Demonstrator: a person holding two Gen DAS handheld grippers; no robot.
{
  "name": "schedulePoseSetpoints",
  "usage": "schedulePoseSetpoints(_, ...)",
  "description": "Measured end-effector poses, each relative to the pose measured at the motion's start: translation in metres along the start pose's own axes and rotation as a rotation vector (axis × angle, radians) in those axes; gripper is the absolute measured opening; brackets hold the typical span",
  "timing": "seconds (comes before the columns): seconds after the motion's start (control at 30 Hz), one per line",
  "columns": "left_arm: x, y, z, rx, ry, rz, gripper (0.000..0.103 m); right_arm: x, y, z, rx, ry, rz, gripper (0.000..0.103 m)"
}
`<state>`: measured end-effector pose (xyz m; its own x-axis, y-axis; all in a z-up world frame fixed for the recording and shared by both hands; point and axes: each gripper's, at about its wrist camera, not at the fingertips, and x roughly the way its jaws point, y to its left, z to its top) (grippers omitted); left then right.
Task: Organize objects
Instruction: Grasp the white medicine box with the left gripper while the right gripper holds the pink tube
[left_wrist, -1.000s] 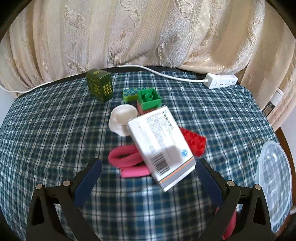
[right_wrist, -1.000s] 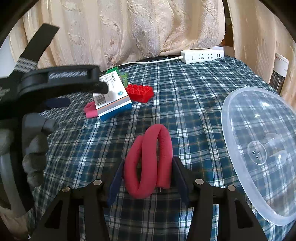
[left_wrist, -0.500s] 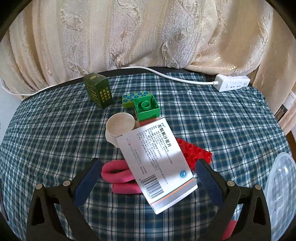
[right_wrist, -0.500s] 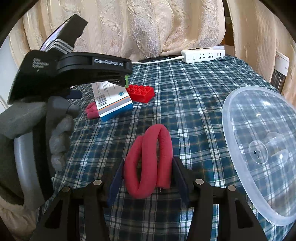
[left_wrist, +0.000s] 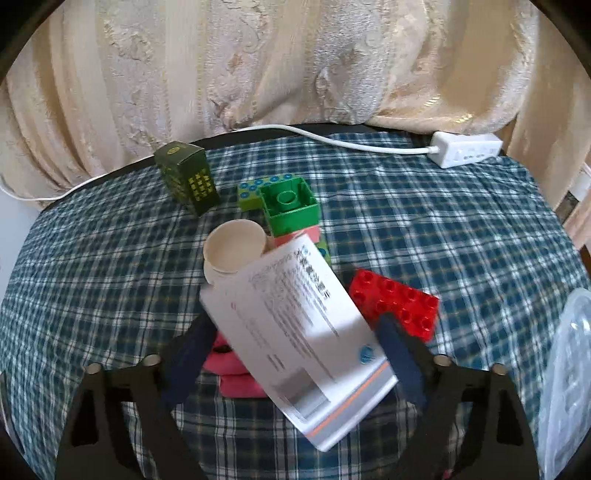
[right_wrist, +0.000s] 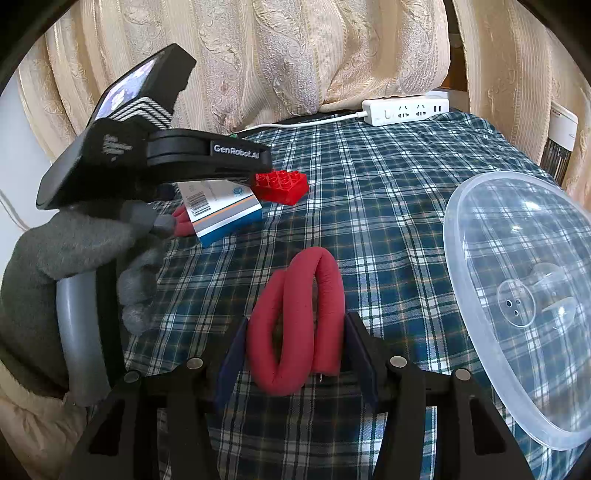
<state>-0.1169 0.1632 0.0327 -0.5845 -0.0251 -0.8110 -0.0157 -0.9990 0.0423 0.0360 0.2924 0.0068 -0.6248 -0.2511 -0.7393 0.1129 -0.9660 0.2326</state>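
A white medicine box (left_wrist: 306, 343) lies tilted on a pink foam loop (left_wrist: 236, 376) on the plaid cloth. My left gripper (left_wrist: 297, 325) straddles the box. Its jaws are closing, with the blue pads close to the box's two long sides but not clearly pressing. The right wrist view shows the same left gripper (right_wrist: 207, 155) in a grey gloved hand (right_wrist: 74, 251), over the box (right_wrist: 225, 210). My right gripper (right_wrist: 295, 332) is shut on a dark red foam loop (right_wrist: 295, 317) that stands on the cloth.
Beyond the box are a red brick (left_wrist: 395, 302), a paper cup (left_wrist: 234, 251), a green brick (left_wrist: 290, 206) and a dark green carton (left_wrist: 188, 181). A power strip (left_wrist: 465, 147) lies at the far edge. A clear plastic lid (right_wrist: 524, 295) lies to the right.
The left gripper came down and forward over the white box, and its fingers narrowed around it. The right gripper and its red loop stayed still.
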Motion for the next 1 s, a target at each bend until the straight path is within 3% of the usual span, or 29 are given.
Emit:
schedulePoseSetpoints(0.13, -0.006, 0.003, -0.008, 0.013, -0.001, -0.031, 0.072, 0.0, 0.0, 0.0, 0.0, 0.0, 0.0, 0.057)
schedulePoseSetpoints(0.3, -0.014, 0.008, -0.015, 0.018, 0.001, -0.055, 0.067, 0.0, 0.0, 0.0, 0.0, -0.001, 0.0, 0.057)
schedulePoseSetpoints(0.33, -0.018, 0.01, -0.017, 0.018, -0.006, -0.065, 0.064, 0.0, 0.0, 0.0, -0.001, 0.0, 0.0, 0.057)
schedulePoseSetpoints(0.37, -0.021, 0.012, -0.018, 0.016, -0.016, -0.075, 0.052, 0.0, 0.0, 0.0, -0.001, 0.0, -0.001, 0.057)
schedulePoseSetpoints(0.43, -0.028, 0.016, -0.019, 0.009, -0.015, -0.111, 0.044, 0.001, 0.0, -0.001, -0.001, -0.001, -0.001, 0.057)
schedulePoseSetpoints(0.83, -0.035, 0.02, -0.035, 0.023, 0.005, -0.146, 0.045, 0.0, 0.002, 0.001, -0.003, 0.001, -0.008, 0.057)
schedulePoseSetpoints(1.0, -0.031, 0.021, -0.042, 0.019, 0.03, -0.16, 0.054, 0.0, 0.002, 0.001, -0.001, 0.001, -0.007, 0.057)
